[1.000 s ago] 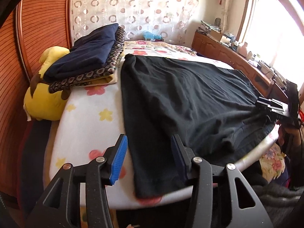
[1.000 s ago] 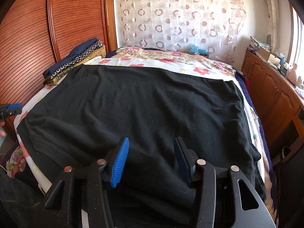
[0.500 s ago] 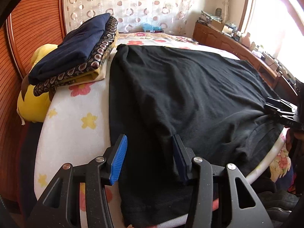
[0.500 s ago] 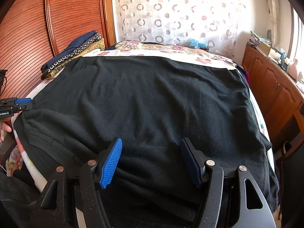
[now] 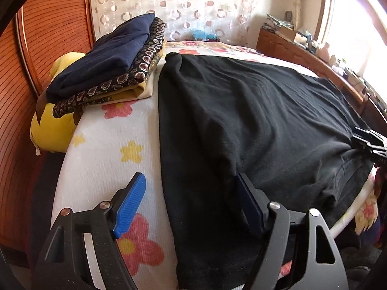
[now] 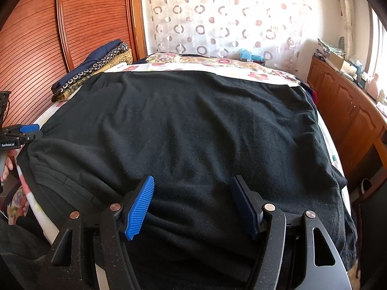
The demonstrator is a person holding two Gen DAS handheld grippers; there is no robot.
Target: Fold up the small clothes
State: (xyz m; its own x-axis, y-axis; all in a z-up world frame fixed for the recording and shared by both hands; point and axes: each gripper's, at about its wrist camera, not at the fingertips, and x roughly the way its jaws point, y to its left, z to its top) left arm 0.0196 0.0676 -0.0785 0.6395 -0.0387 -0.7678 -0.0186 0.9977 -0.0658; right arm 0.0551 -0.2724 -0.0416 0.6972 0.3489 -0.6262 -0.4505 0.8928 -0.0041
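Now we have the black garment (image 6: 193, 125) spread flat on the bed (image 5: 106, 149), covering most of the flowered sheet, with its near hem hanging at the bed's front edge. Our left claw (image 5: 191, 203) sits over the garment's left border: its jaws have just been opening and now stand wide, one blue pad (image 5: 130, 205) over bare sheet, the other over black cloth, with the garment's edge running between them and nothing pinched. Our right claw (image 6: 193, 205) is also spread, its jaws having opened a moment back; both pads hover over the cloth near the front hem and neither presses on it.

We judge the step in hand to be taking hold for the first fold. To do it well, we should drop each claw until the lower pad slides under the cloth, catch the edge through every layer, and close firmly before lifting. Both grips should sit level with each other along the same edge, so the fold line comes out straight. Rumples run across the middle, so a light pull outward before folding would help. The folded stack (image 5: 108, 67) beside the yellow plush toy (image 5: 53, 125) at the far left needs to stay clear of the swing.

As for writing, the right view shows the left claw's body at the frame's left edge with a white label (image 6: 7, 145) that seems to read "GenRobot.AI". No other text is legible.
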